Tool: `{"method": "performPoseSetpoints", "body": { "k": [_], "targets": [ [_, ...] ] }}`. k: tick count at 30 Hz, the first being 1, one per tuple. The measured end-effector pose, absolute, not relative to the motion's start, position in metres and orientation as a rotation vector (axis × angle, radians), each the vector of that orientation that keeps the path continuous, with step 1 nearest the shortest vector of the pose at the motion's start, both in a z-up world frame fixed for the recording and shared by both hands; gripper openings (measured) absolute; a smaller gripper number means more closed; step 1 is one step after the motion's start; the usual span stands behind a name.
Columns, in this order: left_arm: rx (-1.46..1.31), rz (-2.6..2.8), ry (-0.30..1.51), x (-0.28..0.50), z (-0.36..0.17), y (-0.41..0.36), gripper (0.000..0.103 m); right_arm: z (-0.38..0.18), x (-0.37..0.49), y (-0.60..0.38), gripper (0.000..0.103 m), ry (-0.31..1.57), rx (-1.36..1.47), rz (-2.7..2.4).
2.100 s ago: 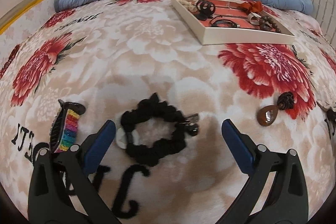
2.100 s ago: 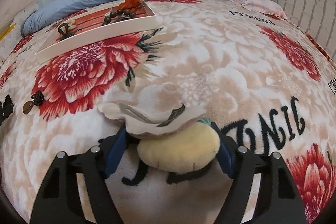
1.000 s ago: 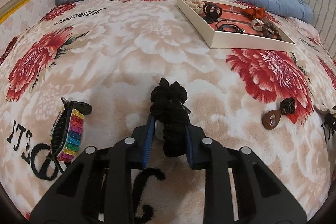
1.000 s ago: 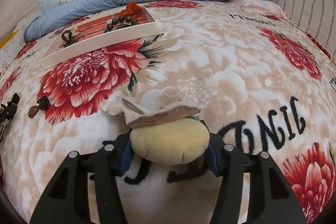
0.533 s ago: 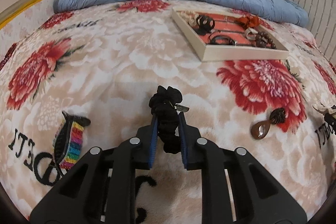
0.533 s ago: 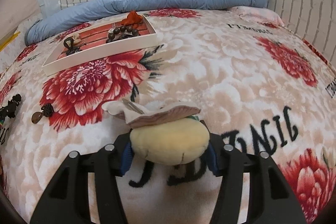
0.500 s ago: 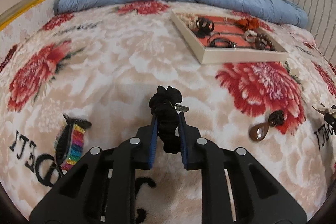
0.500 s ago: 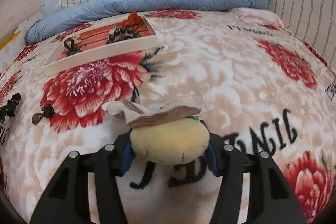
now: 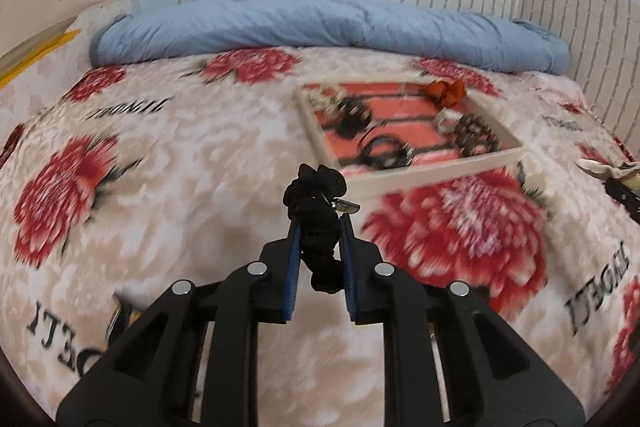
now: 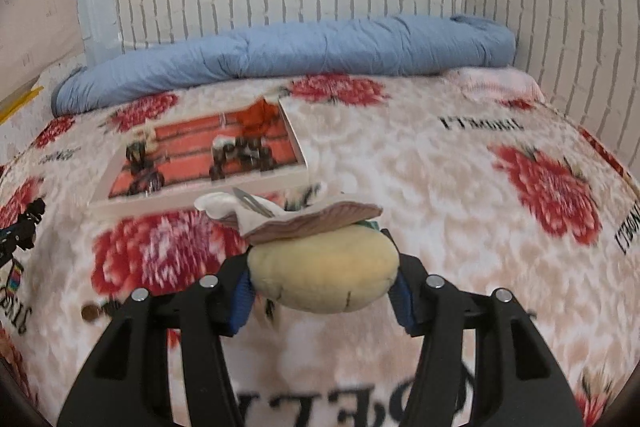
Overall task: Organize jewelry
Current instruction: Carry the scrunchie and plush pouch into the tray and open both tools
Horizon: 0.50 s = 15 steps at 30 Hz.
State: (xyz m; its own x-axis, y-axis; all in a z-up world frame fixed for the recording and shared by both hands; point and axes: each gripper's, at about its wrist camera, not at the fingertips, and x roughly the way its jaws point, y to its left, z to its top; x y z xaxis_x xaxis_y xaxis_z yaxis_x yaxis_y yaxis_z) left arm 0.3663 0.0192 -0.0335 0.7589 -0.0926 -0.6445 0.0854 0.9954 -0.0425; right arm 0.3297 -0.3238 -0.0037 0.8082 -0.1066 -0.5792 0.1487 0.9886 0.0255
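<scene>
My left gripper (image 9: 320,223) is shut on a black scrunchie (image 9: 318,211) with a small metal clip, held above the floral blanket. The white tray (image 9: 440,167) with a red liner lies ahead and to the right, holding dark hair ties, a bead bracelet (image 9: 476,135) and an orange bow (image 9: 448,91). My right gripper (image 10: 322,279) is shut on a yellow plush hair clip (image 10: 324,271) with a brown-and-white fabric brim, held above the blanket. The tray (image 10: 192,201) lies ahead and to the left in the right wrist view.
A rolled blue quilt (image 9: 328,27) lies along the brick-pattern wall behind the tray. A brown pendant (image 10: 90,313) lies on the blanket at lower left. A rainbow hair clip (image 10: 14,277) and the left gripper's scrunchie (image 10: 28,219) show at the left edge.
Both grippers have lifted with their items and moved toward the tray, which now appears closer. The scene is blurred from motion.
</scene>
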Motion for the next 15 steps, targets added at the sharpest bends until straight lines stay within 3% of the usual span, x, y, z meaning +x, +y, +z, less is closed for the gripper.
{"method": "performPoseSetpoints", "body": {
  "k": [15],
  "targets": [
    [-0.034,-0.153,0.616,0.478,0.001,-0.053,0.017,-0.001,0.444,-0.3,0.055,0.567,0.022,-0.084]
  ]
}}
